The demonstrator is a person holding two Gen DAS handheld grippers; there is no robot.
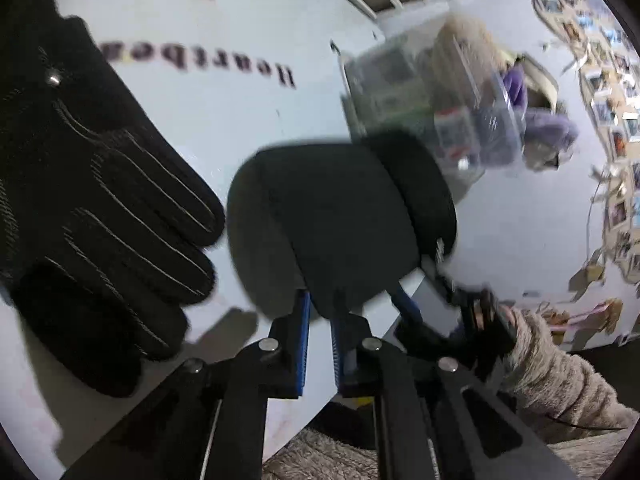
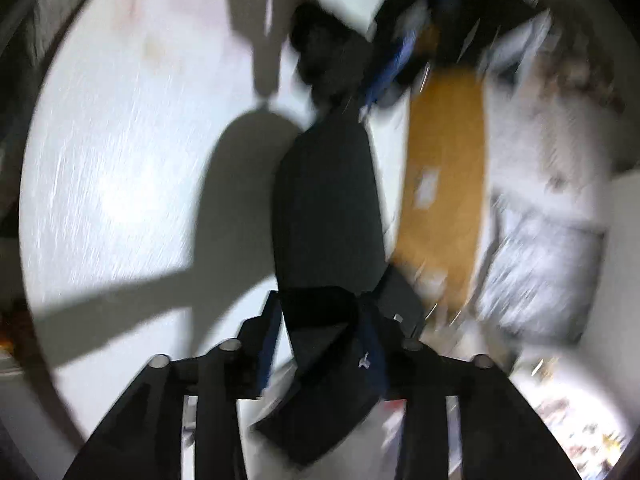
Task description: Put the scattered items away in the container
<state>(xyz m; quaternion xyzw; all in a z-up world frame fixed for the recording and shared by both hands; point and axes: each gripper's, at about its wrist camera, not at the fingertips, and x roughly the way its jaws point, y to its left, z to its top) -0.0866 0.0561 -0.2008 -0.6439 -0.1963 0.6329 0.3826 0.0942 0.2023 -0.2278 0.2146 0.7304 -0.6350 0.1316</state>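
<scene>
The dark, rounded fabric pouch (image 1: pixel 340 224) sat clamped in the left hand-held gripper (image 1: pixel 320 320) above the white tabletop (image 1: pixel 224 120) — the right hand-held gripper (image 2: pixel 320 328) half open around it, apparently not clamping. The black knitted glove (image 1: pixel 100 208) remained outside the clear plastic container (image 1: pixel 420 108).

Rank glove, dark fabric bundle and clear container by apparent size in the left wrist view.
1. black glove: largest, but nearest the lens.
2. dark fabric bundle: somewhat smaller, also close.
3. clear container: looks smallest, but it is farther off and partly hidden, so true size is unsure.
</scene>
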